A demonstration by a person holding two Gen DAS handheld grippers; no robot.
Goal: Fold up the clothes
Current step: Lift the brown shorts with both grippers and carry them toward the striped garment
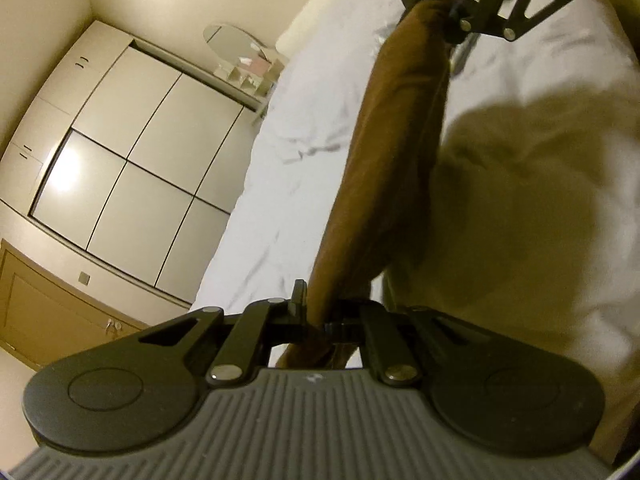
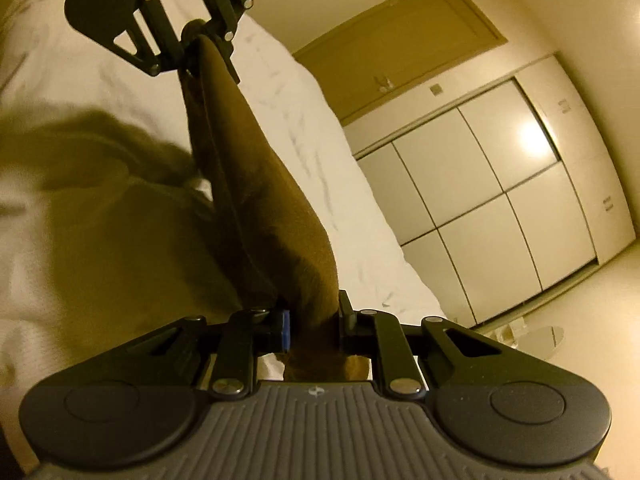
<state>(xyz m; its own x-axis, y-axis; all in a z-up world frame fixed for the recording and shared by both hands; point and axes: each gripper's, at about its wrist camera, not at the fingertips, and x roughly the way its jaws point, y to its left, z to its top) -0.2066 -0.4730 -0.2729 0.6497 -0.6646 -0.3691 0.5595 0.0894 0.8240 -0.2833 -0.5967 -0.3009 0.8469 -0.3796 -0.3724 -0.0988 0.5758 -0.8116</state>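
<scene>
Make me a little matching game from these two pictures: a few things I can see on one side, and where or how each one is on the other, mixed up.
Things:
1. brown garment
2. white bed sheet
3. wardrobe
4. oval mirror

States:
A. against the wall, panel doors closed
B. stretched between the left tongs and the right tongs
C. on a small table beside the bed
D. spread wrinkled under the cloth

Pairs: 1-B, 2-D, 3-A, 4-C
</scene>
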